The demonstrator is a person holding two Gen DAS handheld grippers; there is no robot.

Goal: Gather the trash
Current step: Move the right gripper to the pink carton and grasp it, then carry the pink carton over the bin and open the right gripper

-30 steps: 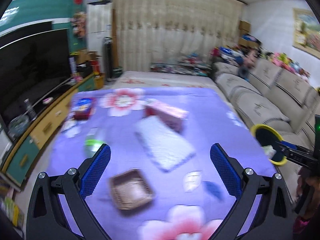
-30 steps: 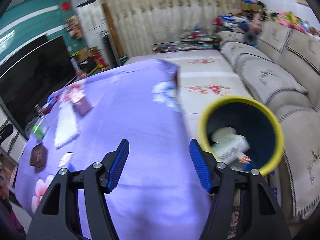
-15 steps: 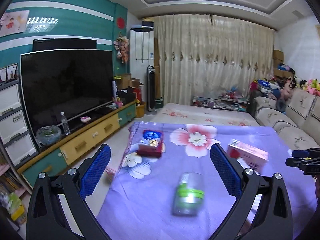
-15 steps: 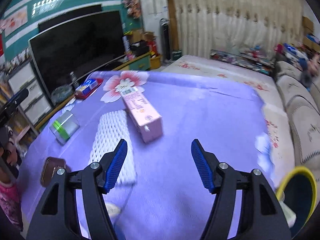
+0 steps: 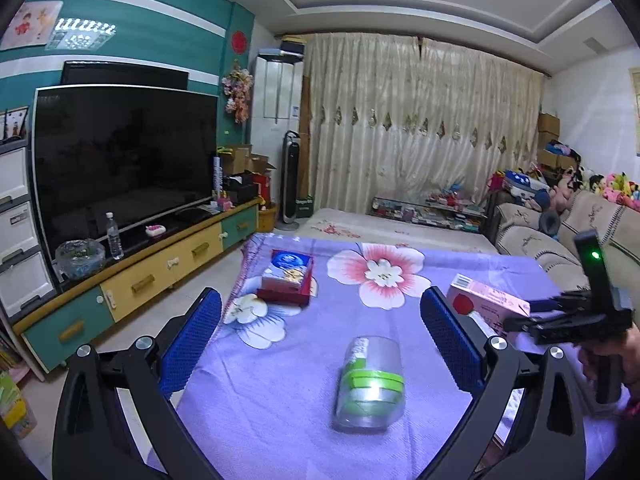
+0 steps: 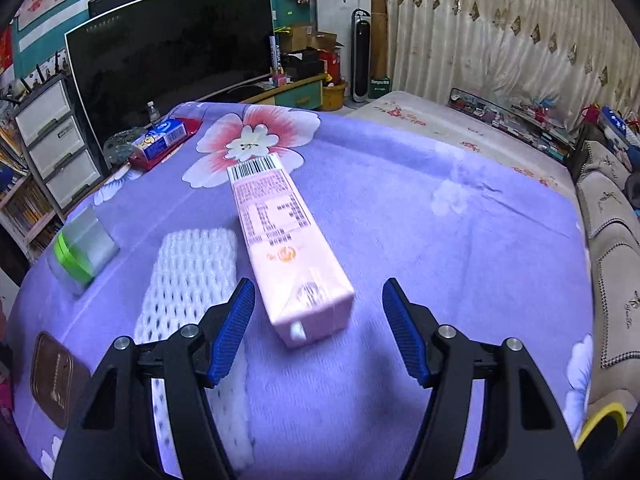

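Two grippers are in play, both with jaws standing wide and nothing between the pads. The right gripper (image 6: 318, 326) is aimed down at the near end of the pink carton (image 6: 286, 252), which lies flat on the purple-covered bench (image 6: 440, 240); its pads stand apart from the carton on both sides. The left gripper (image 5: 320, 344) faces the clear cup with green bands (image 5: 370, 384), lying on its side ahead of it.

Risks, as judged: the carton's left edge lies just beside the white foam net (image 6: 192, 280), so the left pad could snag the net and drag it along. A grip at the carton's very end may let the long body swing or slip. The cup, being round and on its side, could roll away if nudged off-centre. The soft cloth may bunch under a low approach.

Limits of view: the yellow-rimmed bin (image 6: 604, 420) is cut off at the frame corner, so its contents and reach cannot be assessed. The brown tray (image 6: 56, 376) is partly cropped. Whether cup or carton is empty cannot be told. The blue-and-red box (image 5: 288, 276) may or may not be trash.
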